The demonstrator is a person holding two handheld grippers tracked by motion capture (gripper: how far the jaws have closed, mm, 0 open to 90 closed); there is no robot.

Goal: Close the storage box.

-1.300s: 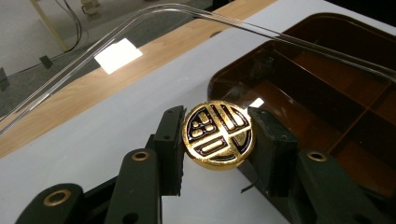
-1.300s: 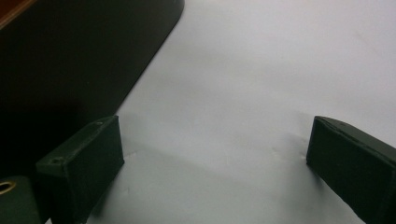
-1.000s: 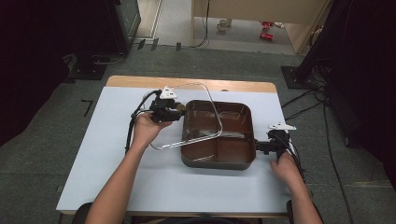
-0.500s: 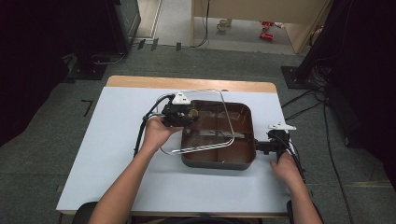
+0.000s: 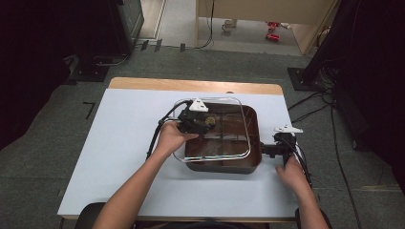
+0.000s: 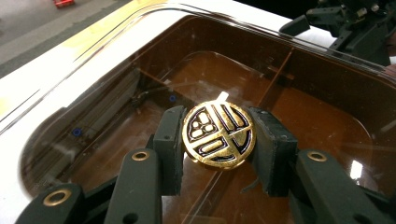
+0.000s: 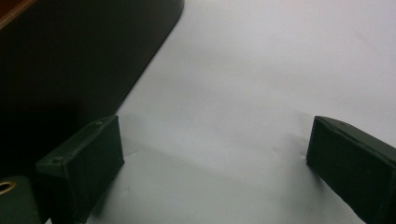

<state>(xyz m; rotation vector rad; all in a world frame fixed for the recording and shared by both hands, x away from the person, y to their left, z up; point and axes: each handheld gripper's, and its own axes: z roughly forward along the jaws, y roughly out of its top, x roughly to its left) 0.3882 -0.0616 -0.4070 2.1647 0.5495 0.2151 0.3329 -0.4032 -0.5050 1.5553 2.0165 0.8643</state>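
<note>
The left gripper (image 5: pixel 208 122), clamped on the lid's gold knob (image 6: pixel 218 135), has carried the clear lid (image 5: pixel 241 125) rightward; it now sits nearly square over the brown tray (image 5: pixel 255 162), ready for lowering. The right gripper (image 5: pixel 268 150) waits beside the tray, jaws spread, empty.

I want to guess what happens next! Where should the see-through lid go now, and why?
Probably a little further right and then down. The left tongs grip the gold knob of the clear lid, which hangs tilted and slightly left of the brown tray. The right tongs are open beside the tray.
</note>
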